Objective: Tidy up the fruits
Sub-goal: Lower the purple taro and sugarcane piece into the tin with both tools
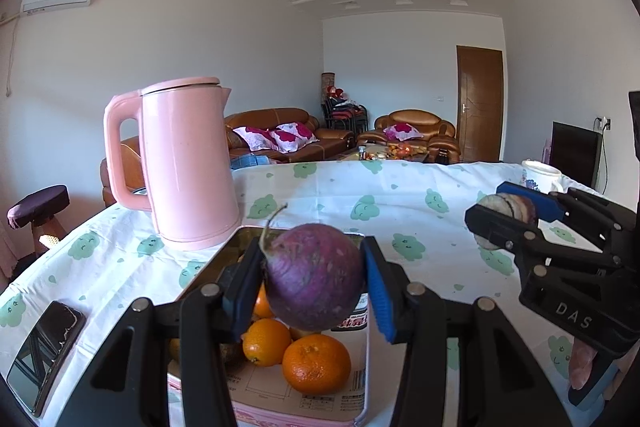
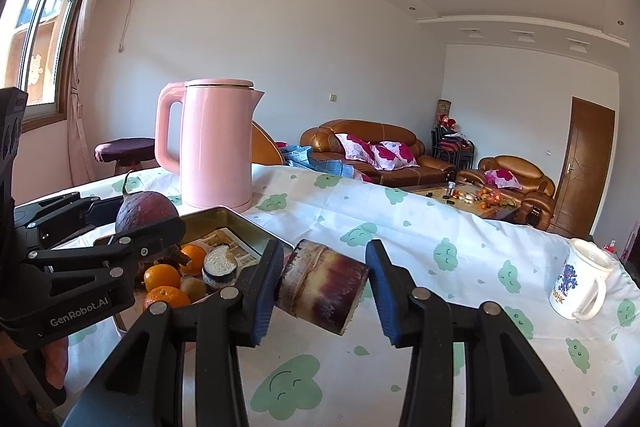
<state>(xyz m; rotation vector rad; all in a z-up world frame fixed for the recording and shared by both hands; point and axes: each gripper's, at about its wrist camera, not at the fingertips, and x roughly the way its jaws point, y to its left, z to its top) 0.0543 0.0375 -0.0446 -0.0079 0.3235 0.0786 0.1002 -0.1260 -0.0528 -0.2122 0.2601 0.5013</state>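
My left gripper (image 1: 312,267) is shut on a round purple fruit (image 1: 314,279) with a curled stem, held above a metal tin (image 1: 218,259). In the tin lie several oranges (image 1: 316,363), a kiwi (image 2: 192,287) and a cut sugarcane piece (image 2: 219,265). My right gripper (image 2: 325,267) is shut on a short purple sugarcane section (image 2: 324,285), held over the tablecloth just right of the tin (image 2: 224,215). Each wrist view shows the other gripper from the side: the right gripper (image 1: 500,211) with its cane, and the left gripper (image 2: 136,215) with the purple fruit (image 2: 146,211).
A tall pink kettle (image 1: 184,163) stands just behind the tin. A phone (image 1: 44,351) lies near the table's left front edge. A white mug (image 2: 580,283) stands at the far right. A white cloth with green prints covers the table (image 2: 400,227); sofas stand beyond it.
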